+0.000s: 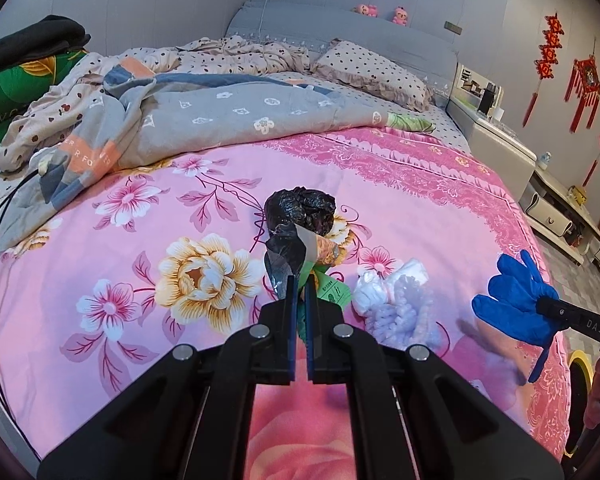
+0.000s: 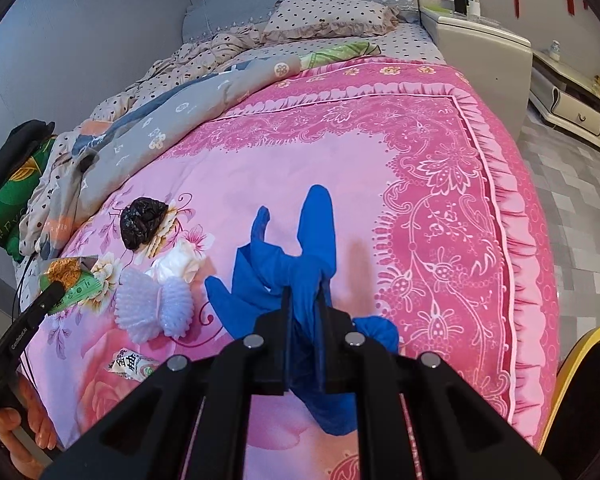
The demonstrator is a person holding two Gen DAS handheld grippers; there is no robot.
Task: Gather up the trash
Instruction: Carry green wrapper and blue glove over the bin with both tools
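Your left gripper points down over the pink floral bedspread, jaws clamped on a green snack wrapper; its print is too small to read. Beyond lie a black plastic bag and white foam netting. Your right gripper pinches a blue glove, cuff hidden behind the jaws

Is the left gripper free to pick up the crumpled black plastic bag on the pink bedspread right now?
Probably not: the left gripper is shut on a green snack wrapper, so it must drop that first. Nothing covers the black bag.
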